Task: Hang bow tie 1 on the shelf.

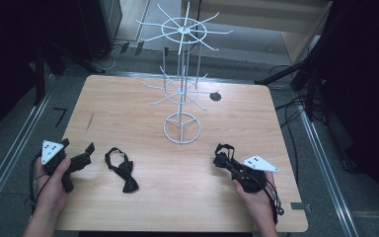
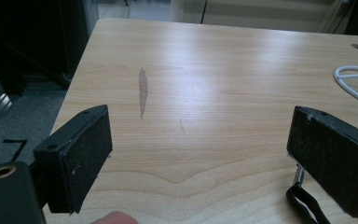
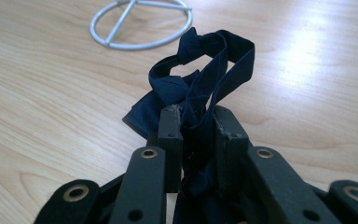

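2 bow ties (image 1: pixel 122 170) (image 3: pixel 200 74), 1 white wire rack (image 1: pixel 181 89), 2 hand-held grippers (image 1: pixel 79 157) (image 3: pixel 198 116).

Two bow ties (image 1: pixel 122 170) (image 1: pixel 223 154) before wire rack (image 1: pixel 181 129) on table (image 1: pixel 128 108)

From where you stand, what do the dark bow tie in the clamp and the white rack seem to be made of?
The bow tie looks like soft, matte dark-blue woven fabric: it creases and folds limply between the right gripper jaws. The rack seems thin metal wire coated glossy white, judging by its slim, stiff prongs and ring base.

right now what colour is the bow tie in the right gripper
Dark navy blue, plain; the right gripper view shows the bow tie best.
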Demonstrator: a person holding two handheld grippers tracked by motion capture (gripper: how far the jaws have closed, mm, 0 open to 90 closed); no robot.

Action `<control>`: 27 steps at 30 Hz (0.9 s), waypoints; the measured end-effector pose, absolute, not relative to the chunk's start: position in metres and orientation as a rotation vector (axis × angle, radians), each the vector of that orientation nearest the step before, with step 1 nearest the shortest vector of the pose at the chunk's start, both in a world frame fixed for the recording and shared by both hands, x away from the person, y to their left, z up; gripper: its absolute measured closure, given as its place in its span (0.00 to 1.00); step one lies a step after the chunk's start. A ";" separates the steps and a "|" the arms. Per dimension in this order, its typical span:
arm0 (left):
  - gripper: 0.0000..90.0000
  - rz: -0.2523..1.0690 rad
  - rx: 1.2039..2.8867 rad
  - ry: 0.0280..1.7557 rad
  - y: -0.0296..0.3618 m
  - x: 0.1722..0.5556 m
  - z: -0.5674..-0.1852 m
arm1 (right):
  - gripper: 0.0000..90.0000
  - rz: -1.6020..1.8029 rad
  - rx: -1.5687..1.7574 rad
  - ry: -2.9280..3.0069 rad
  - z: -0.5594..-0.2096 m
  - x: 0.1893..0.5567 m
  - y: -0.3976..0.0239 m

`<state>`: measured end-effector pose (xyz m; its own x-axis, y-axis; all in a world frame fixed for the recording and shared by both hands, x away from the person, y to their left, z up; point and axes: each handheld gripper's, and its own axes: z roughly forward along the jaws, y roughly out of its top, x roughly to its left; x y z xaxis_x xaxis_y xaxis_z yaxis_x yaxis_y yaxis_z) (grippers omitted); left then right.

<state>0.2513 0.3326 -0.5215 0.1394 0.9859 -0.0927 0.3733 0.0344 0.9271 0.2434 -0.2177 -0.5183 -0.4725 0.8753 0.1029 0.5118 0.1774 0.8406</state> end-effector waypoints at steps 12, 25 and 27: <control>0.08 0.832 1.493 1.394 0.333 0.252 -0.522 | 0.86 1.291 1.292 1.950 -0.498 0.241 -0.216; 0.08 0.825 1.483 1.405 0.334 0.252 -0.522 | 0.86 1.328 1.233 1.909 -0.474 0.240 -0.208; 0.08 0.826 1.483 1.404 0.334 0.252 -0.522 | 0.86 1.332 1.231 1.909 -0.473 0.240 -0.207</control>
